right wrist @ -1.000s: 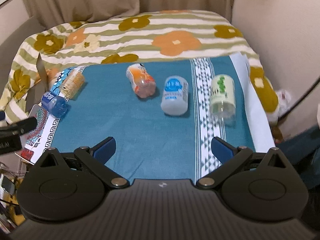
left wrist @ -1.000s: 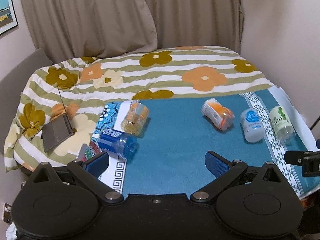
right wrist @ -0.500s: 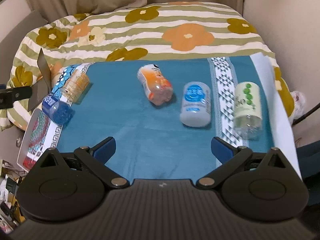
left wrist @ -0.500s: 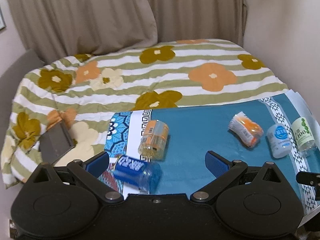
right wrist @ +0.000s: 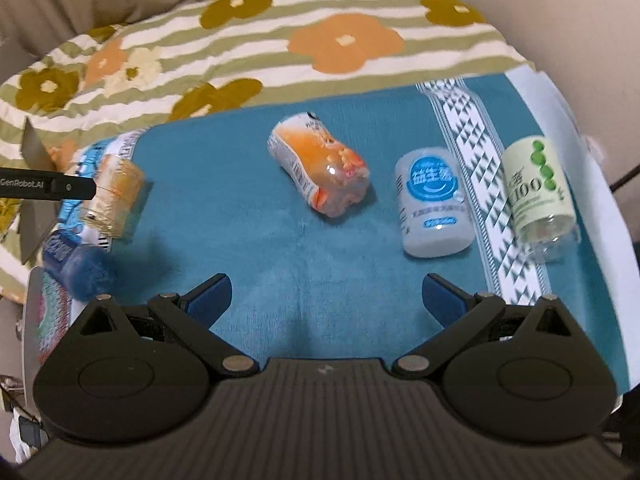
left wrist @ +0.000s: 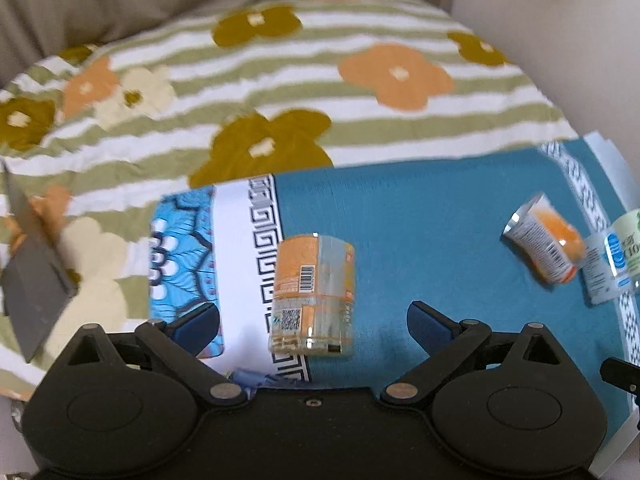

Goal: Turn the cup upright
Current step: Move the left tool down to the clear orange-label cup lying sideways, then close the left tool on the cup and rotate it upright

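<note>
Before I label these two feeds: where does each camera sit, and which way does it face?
Left wrist: on the left hand-held gripper, facing down over the lying orange-label cup; open fingers show.
Right wrist: on the right hand-held gripper, facing across the teal cloth; open fingers show.
Shared: that cup, the orange pouch cup, the floral bedding.

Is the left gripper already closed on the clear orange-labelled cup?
No: the left gripper is open, and the clear orange-labelled cup lies untouched between its fingers.

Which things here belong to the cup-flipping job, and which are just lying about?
Job:
amber cup, on its side
left tool, open around it

Lying about:
blue cup
orange cup
white cup
green cup
grey card
</note>
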Tool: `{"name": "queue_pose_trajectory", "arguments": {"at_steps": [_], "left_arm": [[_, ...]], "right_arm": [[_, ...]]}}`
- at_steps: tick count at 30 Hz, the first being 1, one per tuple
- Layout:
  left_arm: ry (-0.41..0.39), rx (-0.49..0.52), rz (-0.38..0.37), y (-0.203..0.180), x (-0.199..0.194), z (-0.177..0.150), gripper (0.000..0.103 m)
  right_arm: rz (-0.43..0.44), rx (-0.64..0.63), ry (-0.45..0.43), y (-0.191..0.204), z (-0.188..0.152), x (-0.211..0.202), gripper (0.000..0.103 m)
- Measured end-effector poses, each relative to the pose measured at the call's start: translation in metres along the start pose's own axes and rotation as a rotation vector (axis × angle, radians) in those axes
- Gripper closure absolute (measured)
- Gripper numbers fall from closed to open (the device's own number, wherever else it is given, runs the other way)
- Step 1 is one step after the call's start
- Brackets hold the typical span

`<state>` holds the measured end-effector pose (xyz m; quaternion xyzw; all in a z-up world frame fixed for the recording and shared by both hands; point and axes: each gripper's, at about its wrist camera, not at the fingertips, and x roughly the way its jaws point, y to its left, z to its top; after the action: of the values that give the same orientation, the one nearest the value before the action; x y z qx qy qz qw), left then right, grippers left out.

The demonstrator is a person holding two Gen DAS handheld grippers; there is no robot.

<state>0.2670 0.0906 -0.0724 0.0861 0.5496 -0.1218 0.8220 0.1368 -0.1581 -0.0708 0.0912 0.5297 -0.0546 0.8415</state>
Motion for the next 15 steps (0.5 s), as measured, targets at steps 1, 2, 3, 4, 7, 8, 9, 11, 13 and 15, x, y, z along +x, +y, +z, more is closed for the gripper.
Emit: {"name": "queue_pose_trajectory", "arguments": {"at_steps": [1, 2, 3, 4, 7, 8, 9, 11, 13, 15], "left_arm": [[0.021, 0.005, -0.014, 0.002, 0.009, 0.002, 0.004], [0.039, 0.009, -0.026, 0.004, 0.015, 0.004, 0.009], [0.062, 0.015, -0.038, 0.005, 0.023, 0.005, 0.011], [0.079, 0.019, -0.045, 0.005, 0.028, 0.006, 0.012], [0.105, 0.032, -0.056, 0.005, 0.040, 0.006, 0.014], [0.113, 0.033, -0.061, 0.005, 0.043, 0.007, 0.016], [0.121, 0.035, -0.066, 0.005, 0.046, 0.007, 0.019], [0.137, 0.040, -0.069, 0.004, 0.051, 0.008, 0.024], [0.151, 0.044, -0.066, 0.003, 0.055, 0.007, 0.032], [0.161, 0.043, -0.062, 0.004, 0.058, 0.007, 0.039]], "right_arm": [[-0.008, 0.002, 0.008, 0.003, -0.001, 0.004, 0.000], [-0.014, 0.006, 0.014, 0.005, -0.001, 0.007, 0.000], [-0.019, 0.013, 0.020, 0.007, -0.002, 0.010, 0.000], [-0.021, 0.023, 0.027, 0.008, -0.002, 0.013, 0.000], [-0.024, 0.048, 0.043, 0.010, -0.003, 0.022, 0.000], [-0.025, 0.054, 0.047, 0.010, -0.003, 0.024, 0.000], [-0.026, 0.061, 0.051, 0.010, -0.004, 0.026, 0.000], [-0.028, 0.072, 0.057, 0.011, -0.004, 0.029, 0.000], [-0.031, 0.078, 0.059, 0.010, -0.003, 0.031, 0.000], [-0.039, 0.078, 0.063, 0.011, -0.003, 0.032, 0.000]]}}
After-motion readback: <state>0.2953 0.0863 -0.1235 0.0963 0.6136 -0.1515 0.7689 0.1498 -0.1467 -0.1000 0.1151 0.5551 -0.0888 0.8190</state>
